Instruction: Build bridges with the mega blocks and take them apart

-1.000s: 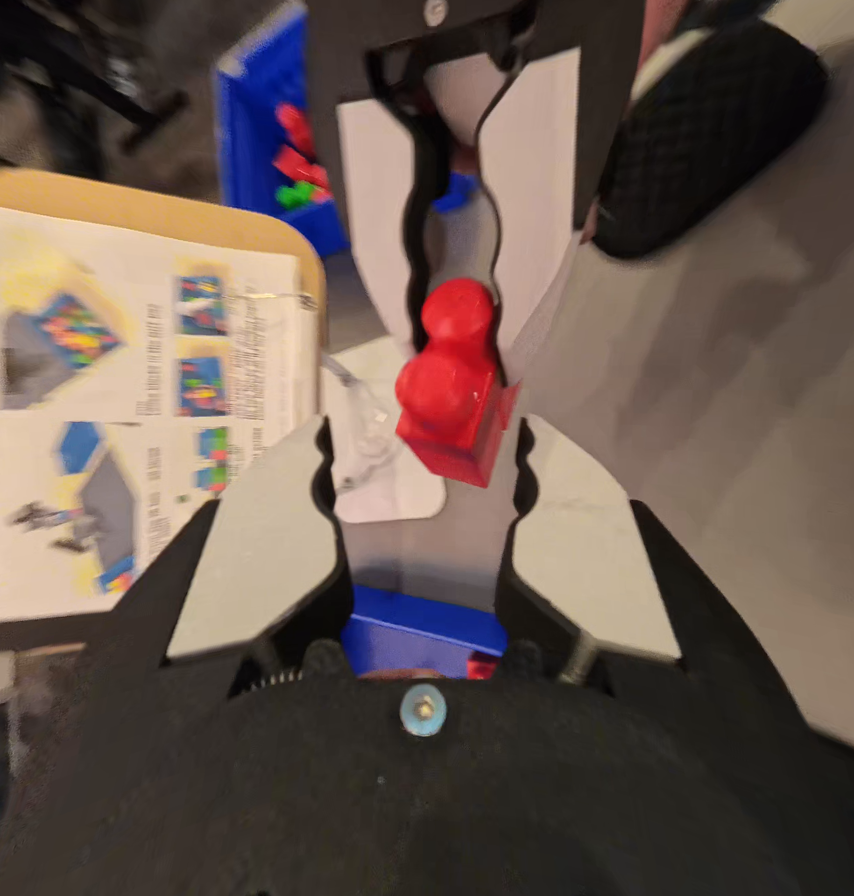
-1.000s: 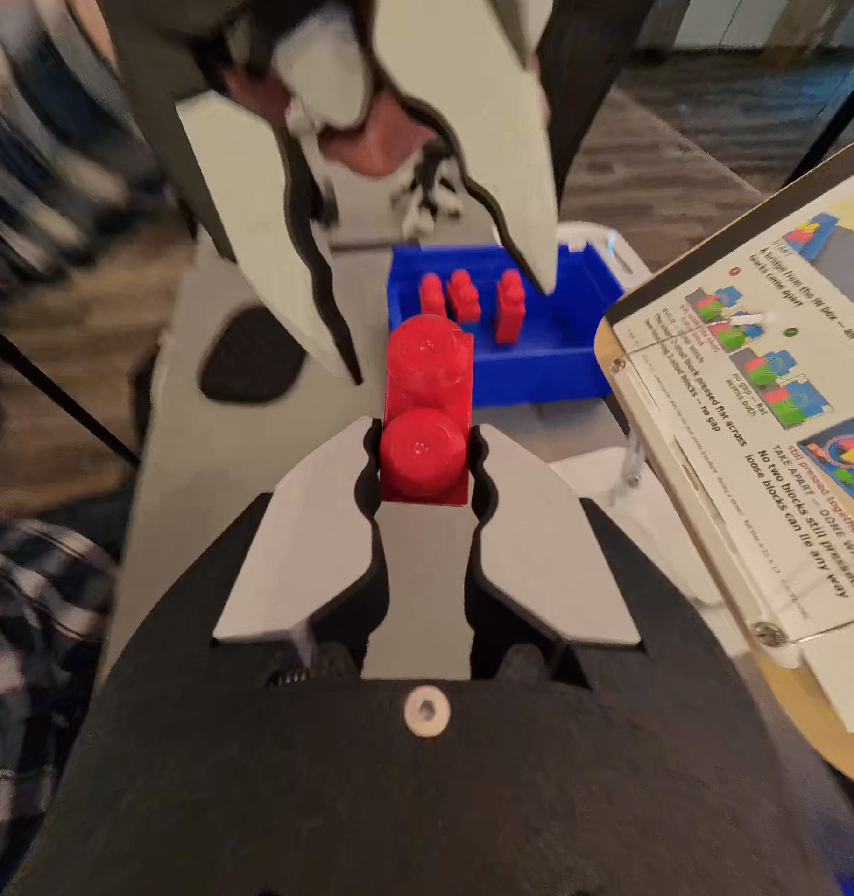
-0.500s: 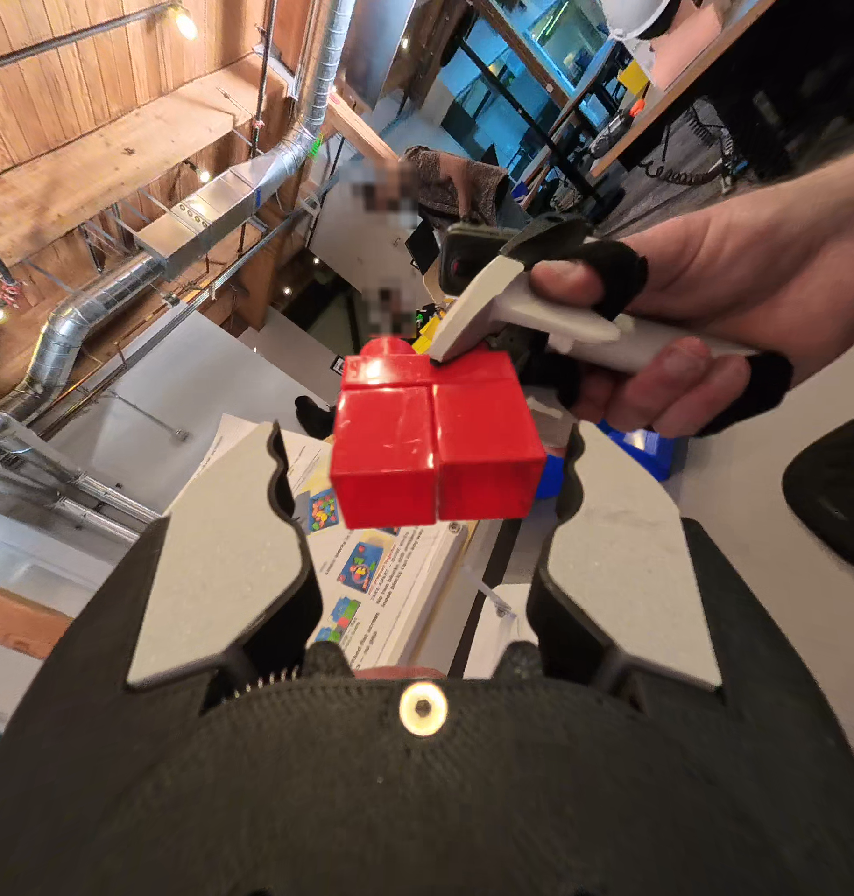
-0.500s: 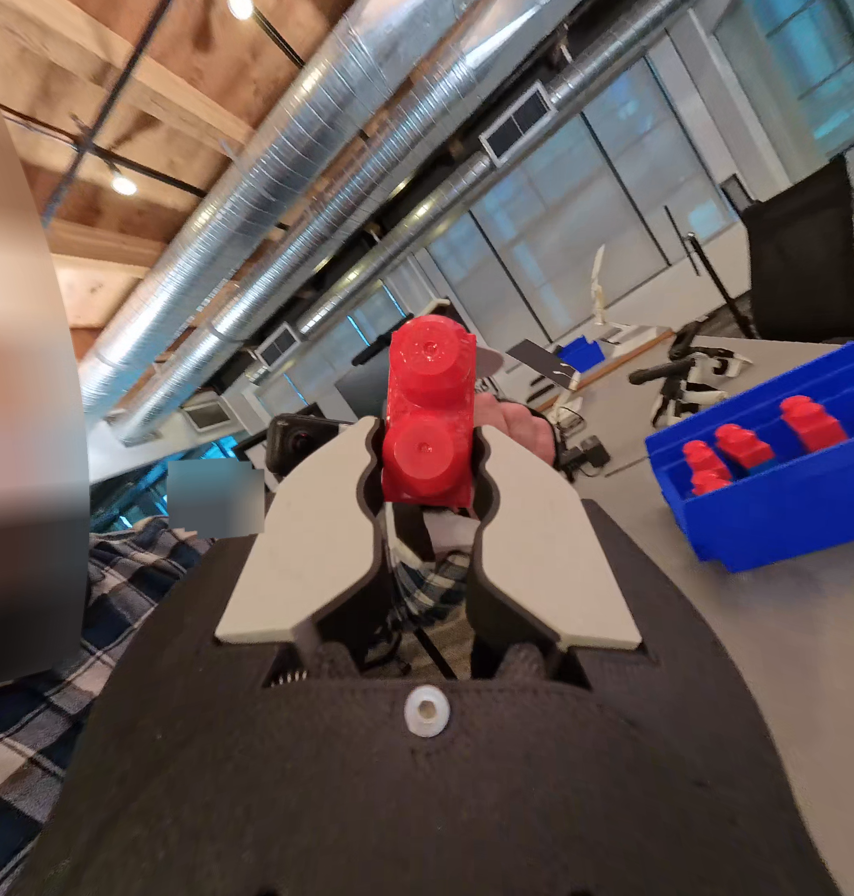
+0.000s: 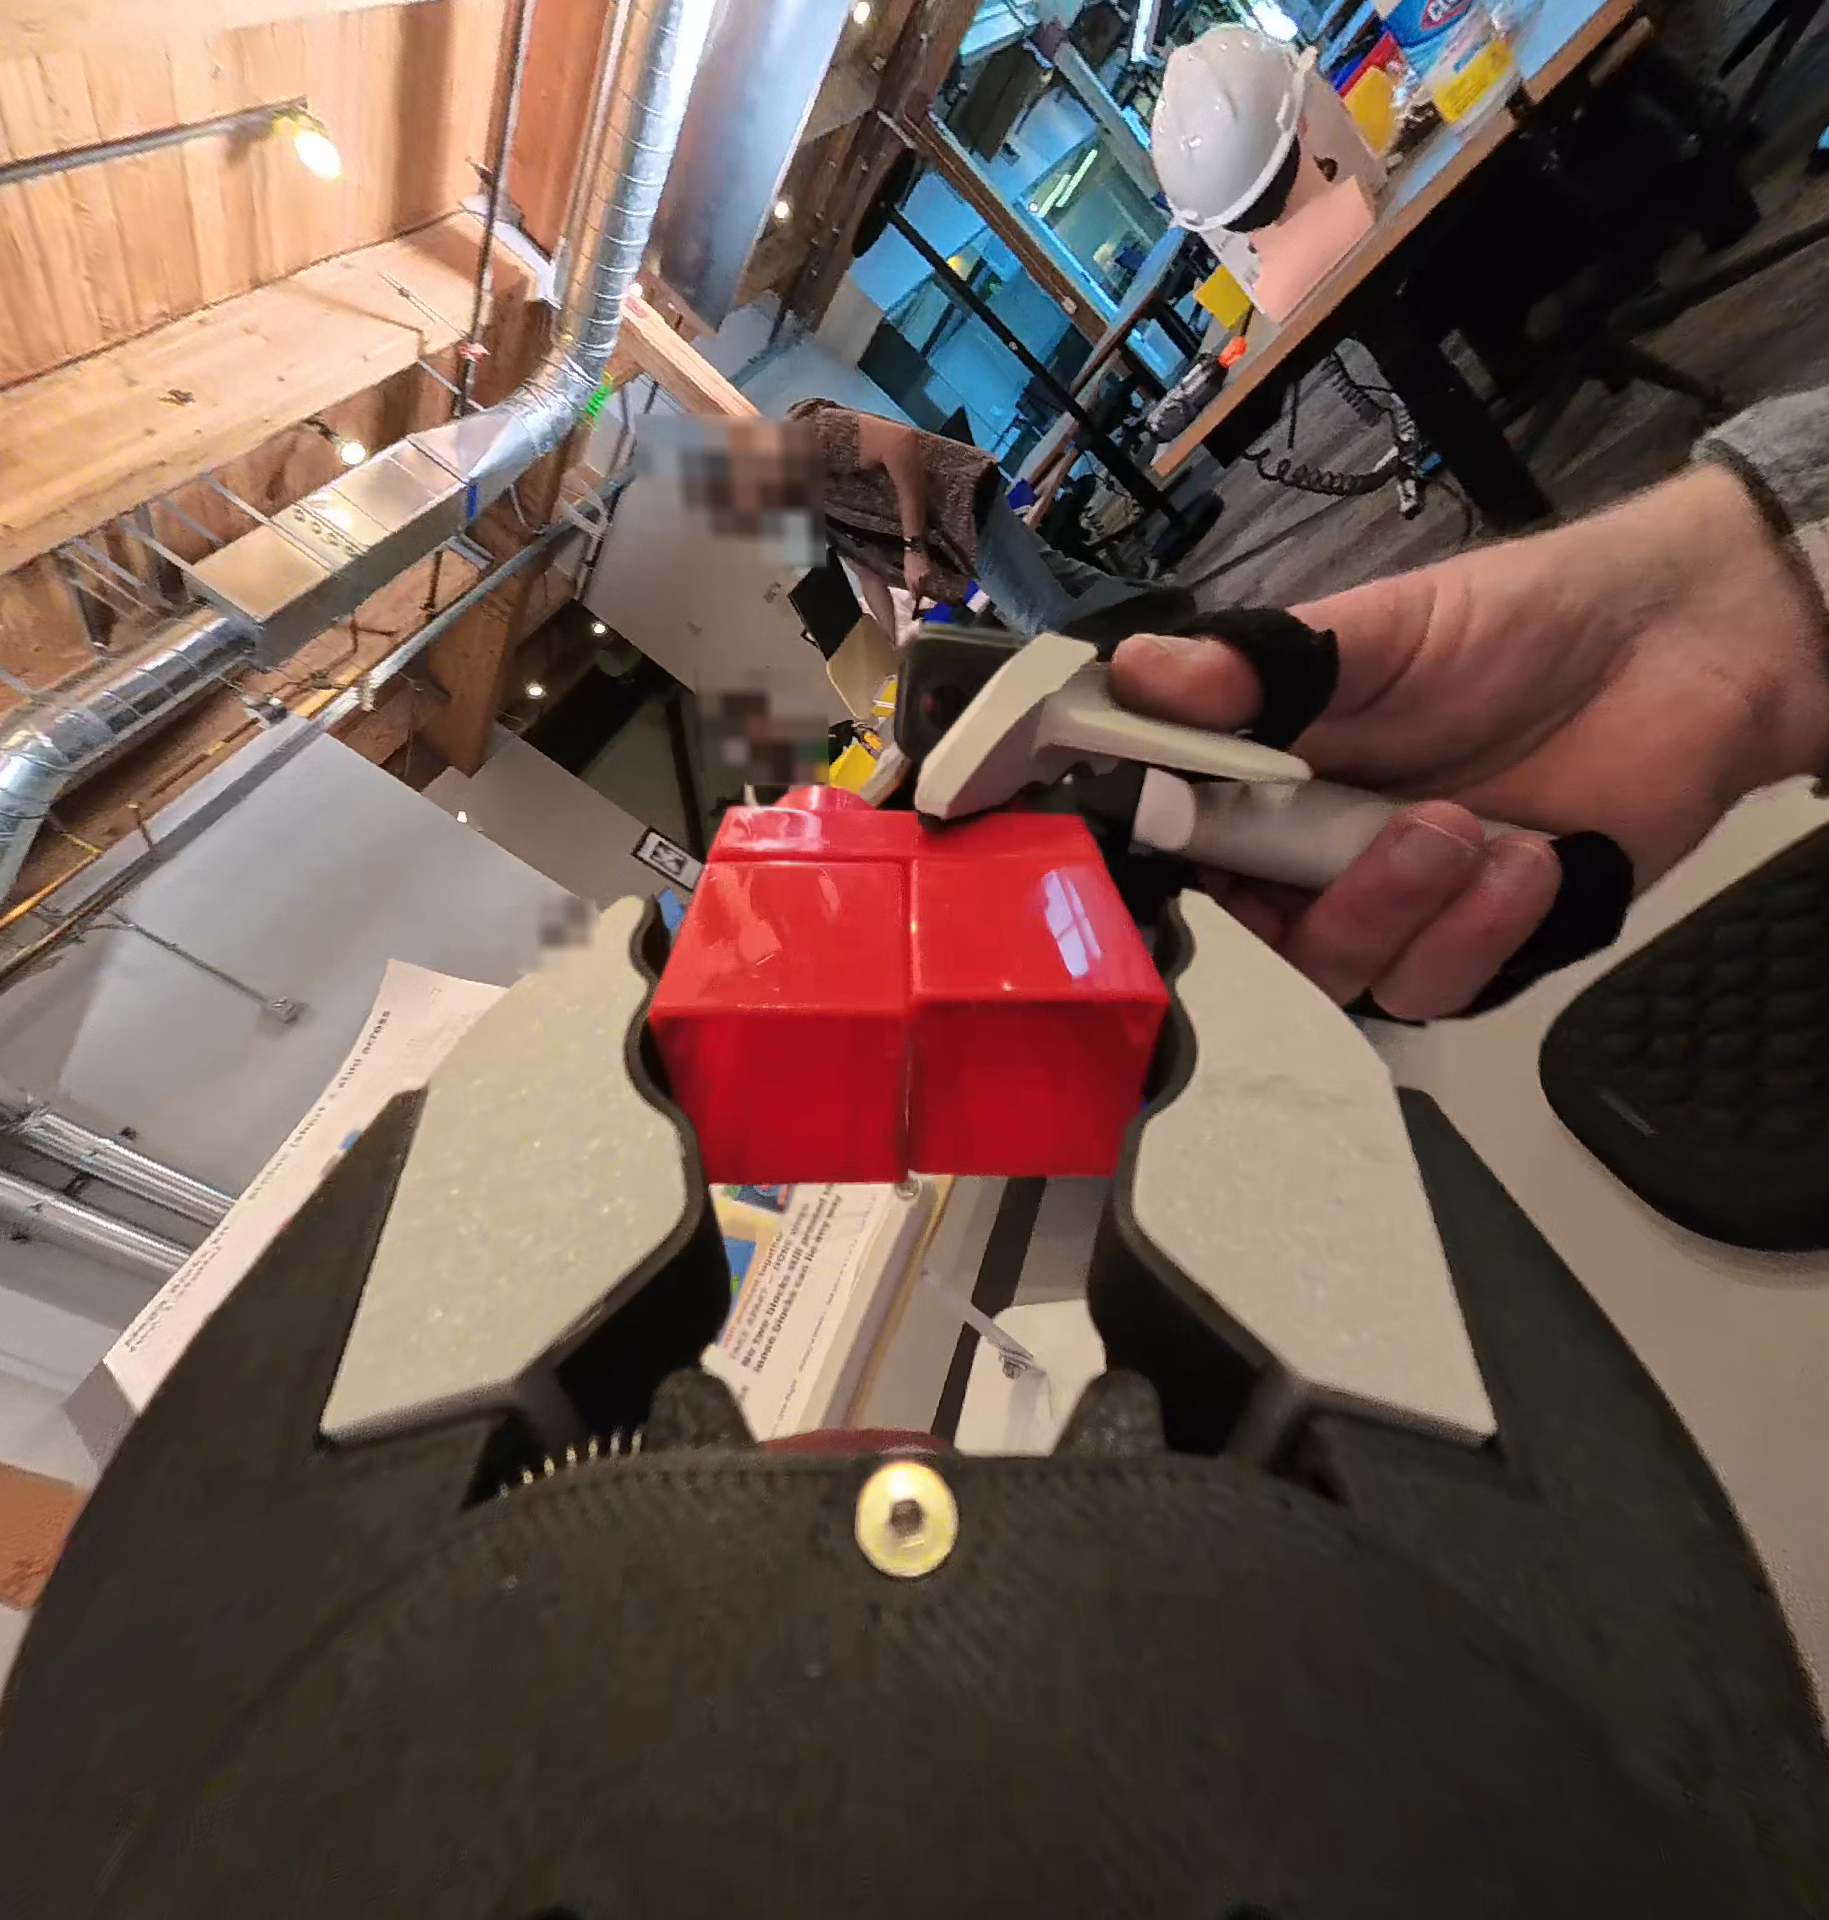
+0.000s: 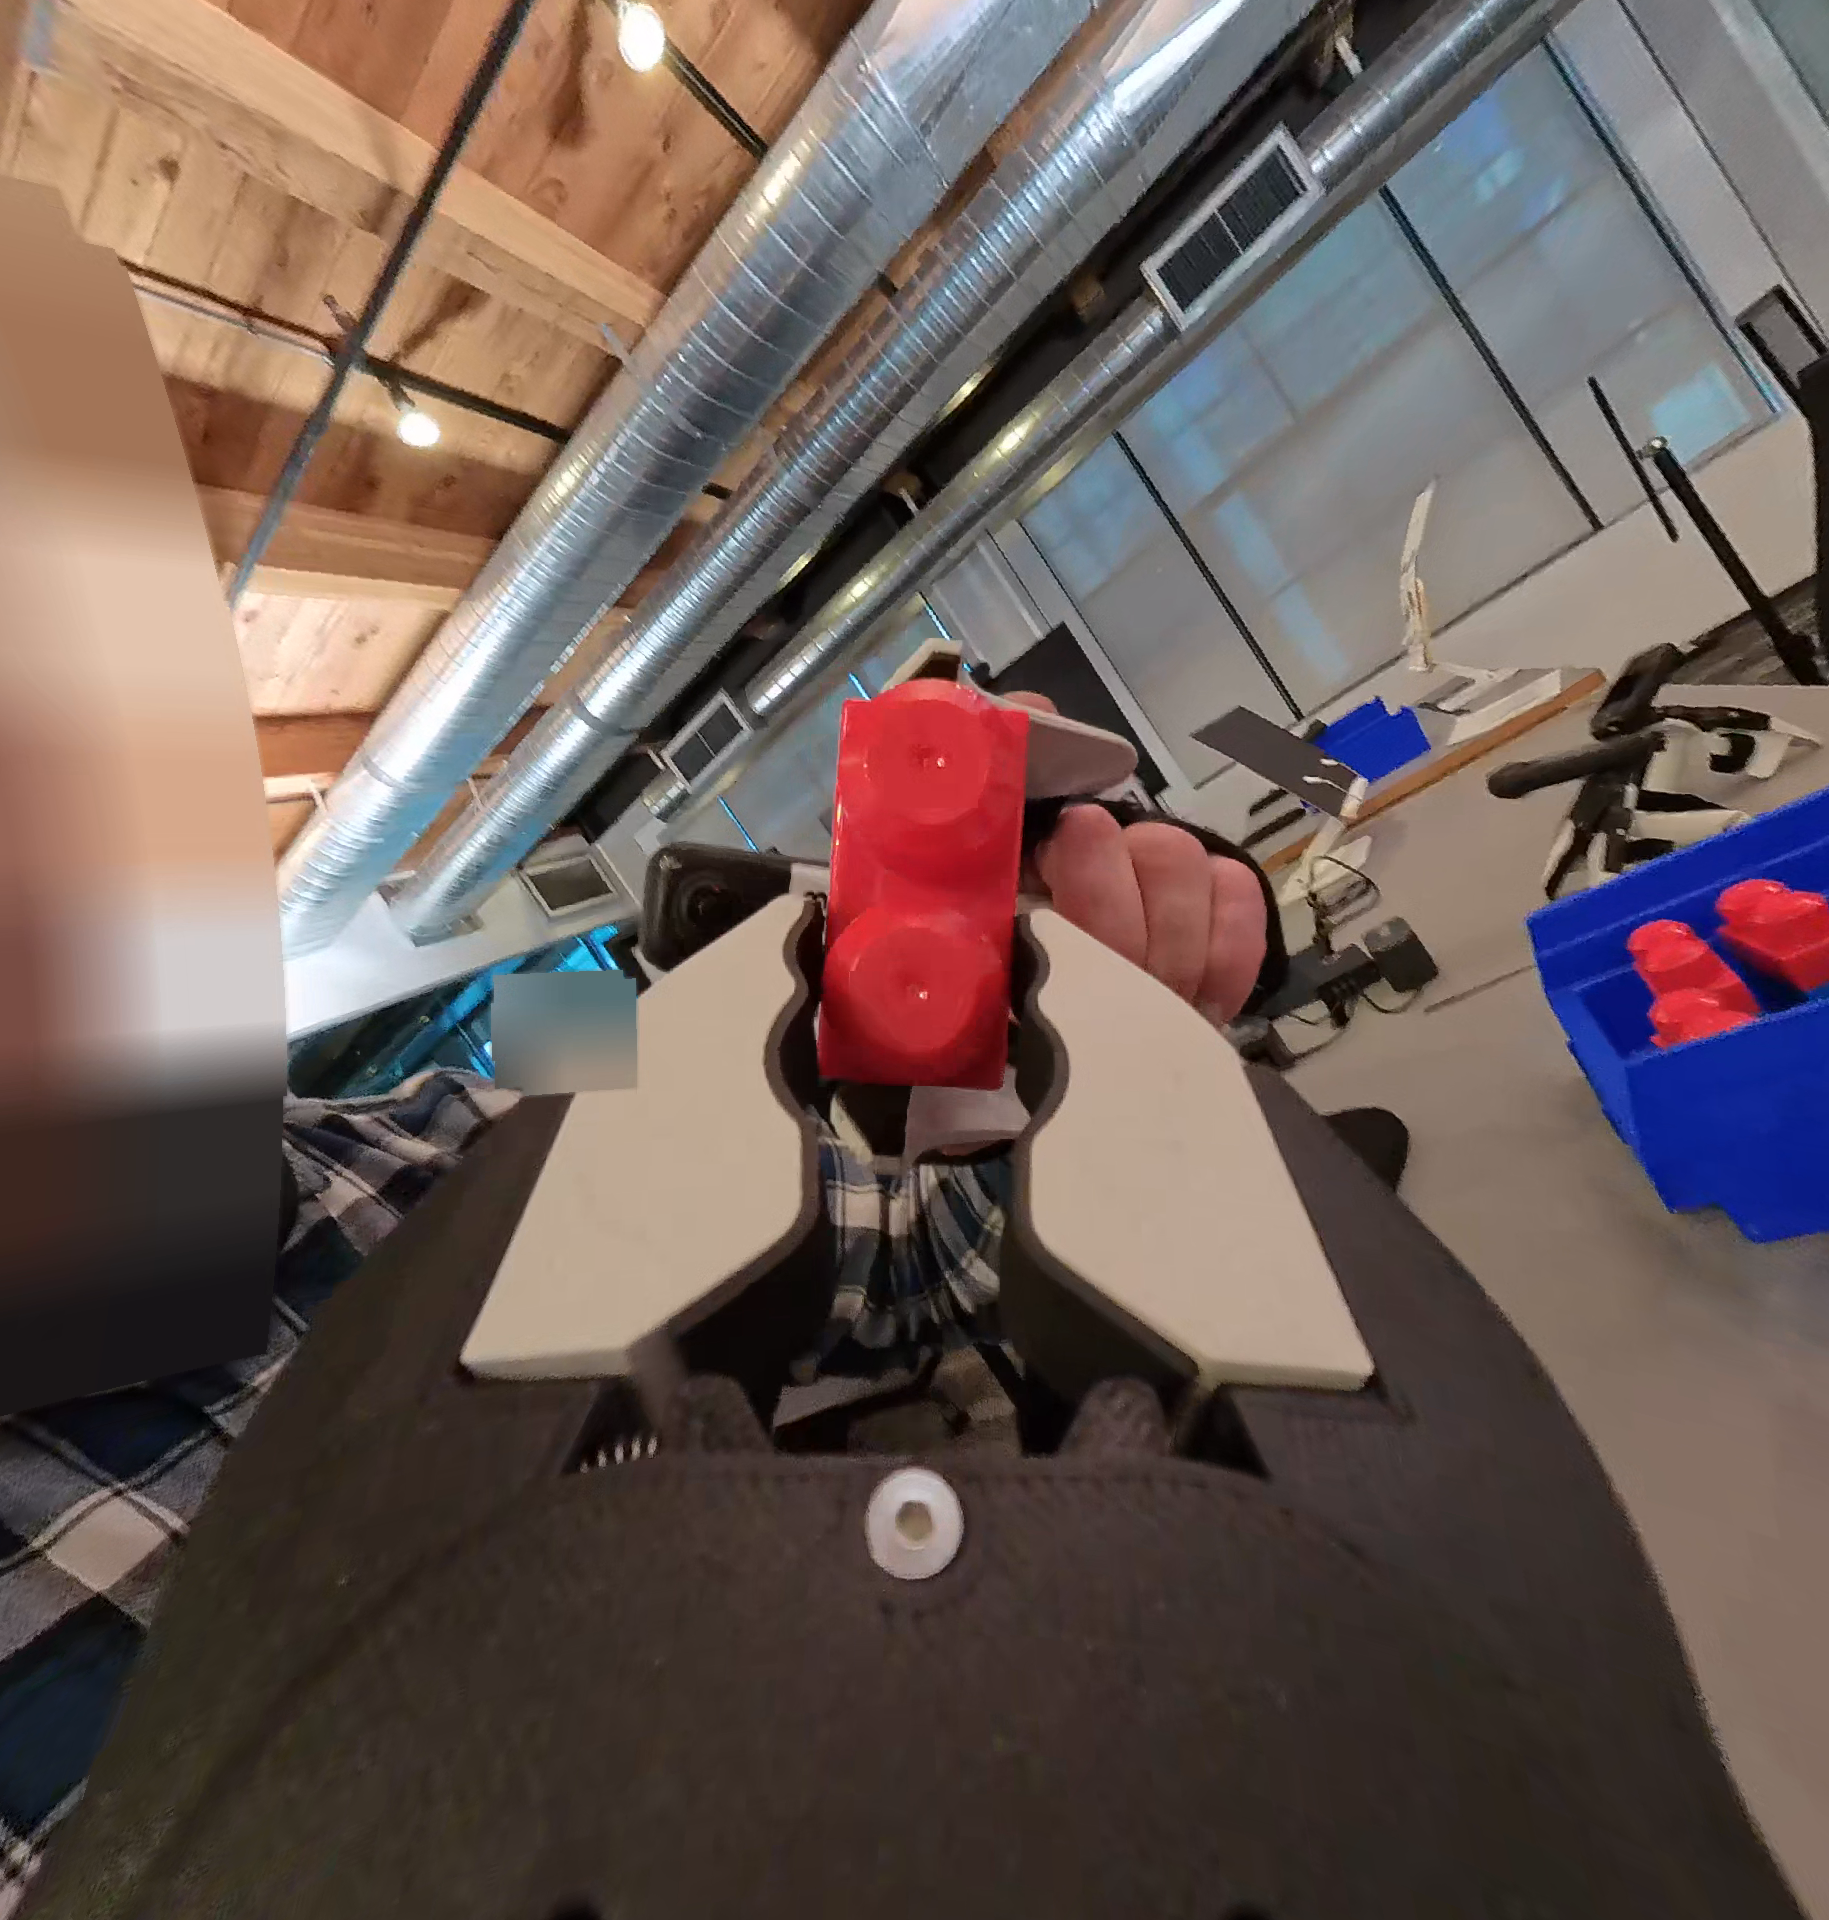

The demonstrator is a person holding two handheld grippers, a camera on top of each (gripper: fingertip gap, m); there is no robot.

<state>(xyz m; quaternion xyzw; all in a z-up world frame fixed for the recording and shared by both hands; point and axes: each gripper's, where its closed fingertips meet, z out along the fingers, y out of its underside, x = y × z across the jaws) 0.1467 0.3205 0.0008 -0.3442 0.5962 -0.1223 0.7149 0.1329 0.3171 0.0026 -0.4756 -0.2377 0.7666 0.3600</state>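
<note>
- The left gripper (image 5: 908, 997), wide apart, brackets the pair of glossy red plastic mega blocks (image 5: 785, 1023). Its left pad (image 5: 619, 1039) lies against the pair's left end and its right pad against the right end, with no gap showing.
- The pair is held in the air. Its long axis runs left to right between those pads, with the seam between the two blocks crossing it midway.
- So any squeeze from the left gripper acts along that axis, which probably seats the blocks rather than parting them.
- To the right of the pair, the right gripper (image 6: 915, 997) pinches the right-hand block narrowly across its sides.
- Farther right of the pair, a blue plastic bin (image 6: 1720, 1122) holds loose red blocks.
</note>
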